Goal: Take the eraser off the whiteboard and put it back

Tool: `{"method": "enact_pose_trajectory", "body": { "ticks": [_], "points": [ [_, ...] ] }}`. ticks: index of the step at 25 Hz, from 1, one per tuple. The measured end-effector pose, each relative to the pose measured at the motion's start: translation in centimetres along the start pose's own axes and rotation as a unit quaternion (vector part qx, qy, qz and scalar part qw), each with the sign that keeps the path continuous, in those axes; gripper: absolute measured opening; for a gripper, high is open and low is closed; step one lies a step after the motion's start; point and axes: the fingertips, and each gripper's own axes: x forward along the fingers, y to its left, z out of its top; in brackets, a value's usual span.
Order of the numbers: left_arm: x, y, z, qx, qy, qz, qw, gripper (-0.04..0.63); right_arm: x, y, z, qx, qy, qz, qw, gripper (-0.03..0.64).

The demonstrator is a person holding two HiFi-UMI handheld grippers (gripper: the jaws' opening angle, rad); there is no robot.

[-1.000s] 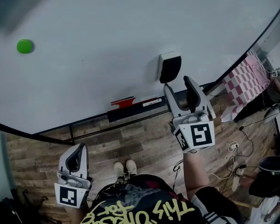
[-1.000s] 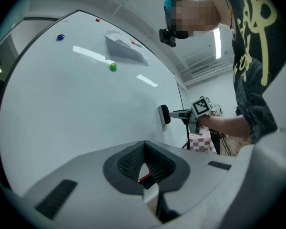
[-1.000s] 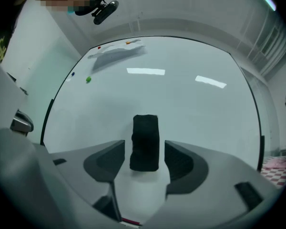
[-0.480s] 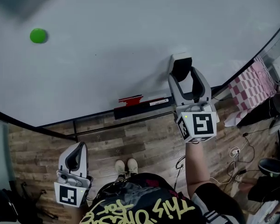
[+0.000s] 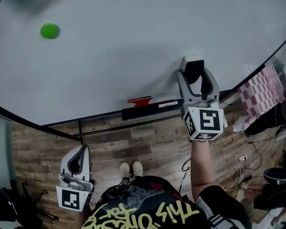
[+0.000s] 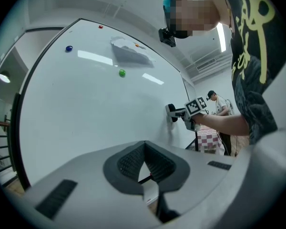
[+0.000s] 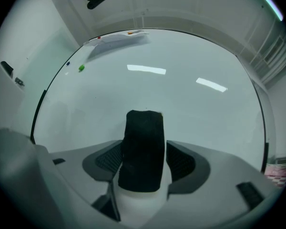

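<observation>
- Large white glossy whiteboard (image 5: 133,46) in a thin dark frame: stands upright, with bright reflections streaking its face. In the left gripper view (image 6: 86,118) it sweeps away to the right, and in the right gripper view (image 7: 190,104) it fills most of the field.
- Small block eraser with a white plastic shell and a black pad (image 5: 193,69): clings to the board's lower right area, close above the bottom edge. Its long side stands upright, and it juts out from the surface (image 7: 143,149).

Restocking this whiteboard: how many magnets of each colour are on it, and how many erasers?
Green magnet: 1
Blue magnet: 1
Red magnet: 1
Orange magnet: 1
Eraser: 1
Total: 5
</observation>
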Motion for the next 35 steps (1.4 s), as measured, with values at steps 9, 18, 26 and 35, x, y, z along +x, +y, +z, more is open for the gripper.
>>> {"method": "enact_pose_trajectory", "body": {
  "ticks": [9, 18, 26, 35],
  "points": [
    [-0.55, 0.07, 0.05, 0.002, -0.002, 0.006, 1.0, 0.006, 0.13, -0.03, -0.14, 0.027, -0.001, 0.01, 1.0, 0.267],
    [-0.5, 0.34, 0.2, 0.001, -0.008, 0.007, 0.9999, 0.006, 0.09, 0.02, -0.3, 0.023, -0.003, 0.002, 1.0, 0.253],
    [-0.46, 0.58, 0.3, -0.007, -0.013, 0.004, 0.9999, 0.006, 0.05, 0.03, -0.29, 0.025, -0.005, 0.005, 1.0, 0.244],
    [-0.52, 0.71, 0.79, -0.009, -0.02, 0.006, 0.9997, 0.006, -0.09, 0.01, -0.08, 0.015, -0.008, 0.003, 1.0, 0.239]
  ]
}}
